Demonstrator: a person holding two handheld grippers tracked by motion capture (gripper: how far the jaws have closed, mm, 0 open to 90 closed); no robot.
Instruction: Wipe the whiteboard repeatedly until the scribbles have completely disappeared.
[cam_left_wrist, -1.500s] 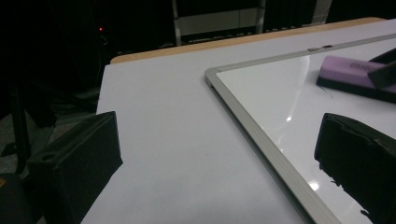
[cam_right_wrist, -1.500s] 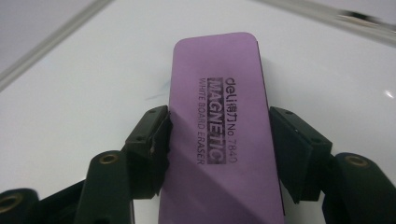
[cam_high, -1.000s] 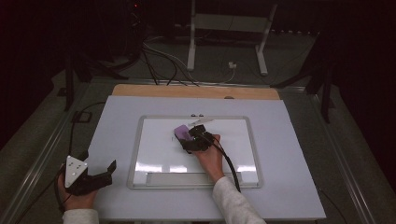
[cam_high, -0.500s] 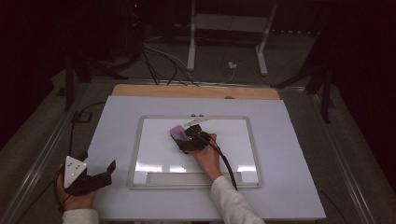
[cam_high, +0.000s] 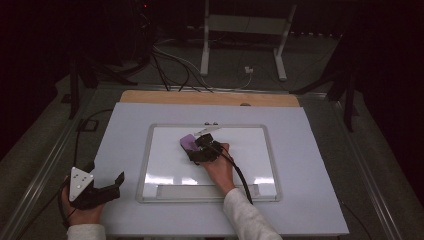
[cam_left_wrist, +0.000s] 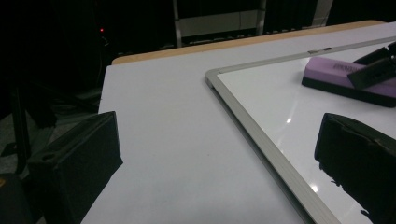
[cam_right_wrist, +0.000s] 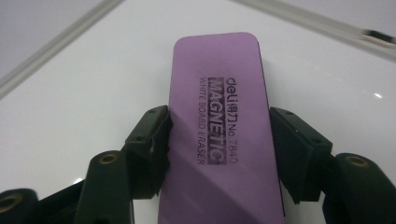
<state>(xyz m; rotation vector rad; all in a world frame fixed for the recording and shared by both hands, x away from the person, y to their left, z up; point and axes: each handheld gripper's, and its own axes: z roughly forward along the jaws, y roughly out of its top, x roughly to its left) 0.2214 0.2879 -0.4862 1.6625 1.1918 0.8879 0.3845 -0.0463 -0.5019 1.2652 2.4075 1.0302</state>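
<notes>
The right tongs (cam_right_wrist: 218, 154) squeezed both long sides of the purple eraser (cam_right_wrist: 219, 121), which lay flat on the whiteboard (cam_high: 250, 150), so pressing down evenly should wipe best, while the left tongs (cam_high: 95, 190) rested open on the worktop (cam_high: 310, 125).

The whiteboard (cam_high: 250, 150) is glossy with a brushed metal frame; the purple eraser (cam_right_wrist: 219, 126) looks matt and smooth.
</notes>
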